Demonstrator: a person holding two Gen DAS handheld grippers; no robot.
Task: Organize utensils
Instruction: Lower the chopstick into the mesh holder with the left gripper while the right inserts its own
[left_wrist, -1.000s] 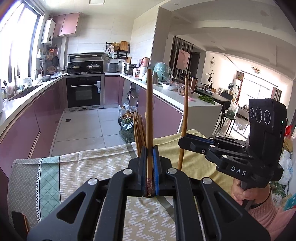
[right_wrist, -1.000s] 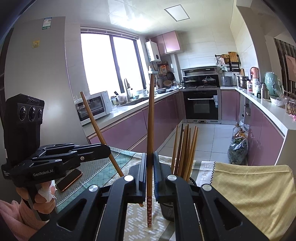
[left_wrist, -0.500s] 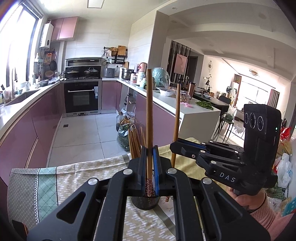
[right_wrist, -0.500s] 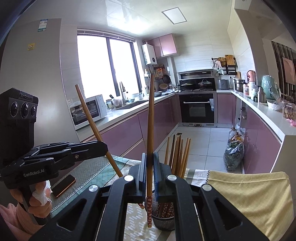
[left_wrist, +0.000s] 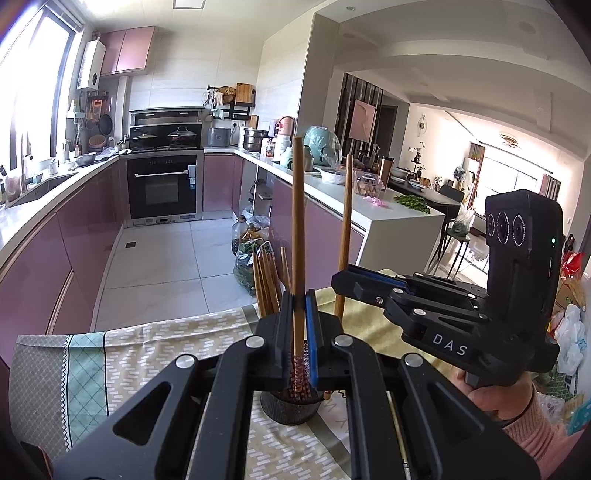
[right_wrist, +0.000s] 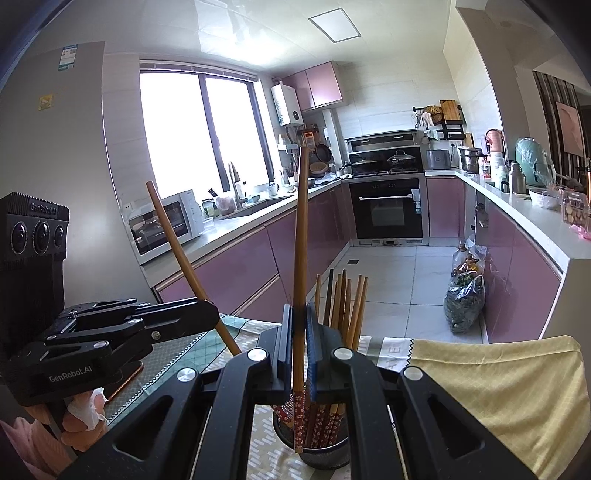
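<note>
Kitchen bench under a patterned cloth (left_wrist: 155, 347): each gripper's jaws clamp one upright chopstick, so lower each straight into the holder (right_wrist: 325, 452) at 6 o'clock before releasing.

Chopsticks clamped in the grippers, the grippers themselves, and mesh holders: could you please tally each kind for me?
Grippers: 2 (left gripper, right gripper)
Clamped chopsticks: 2 (left chopstick, right chopstick)
Mesh holder: 1
Total: 5
</note>
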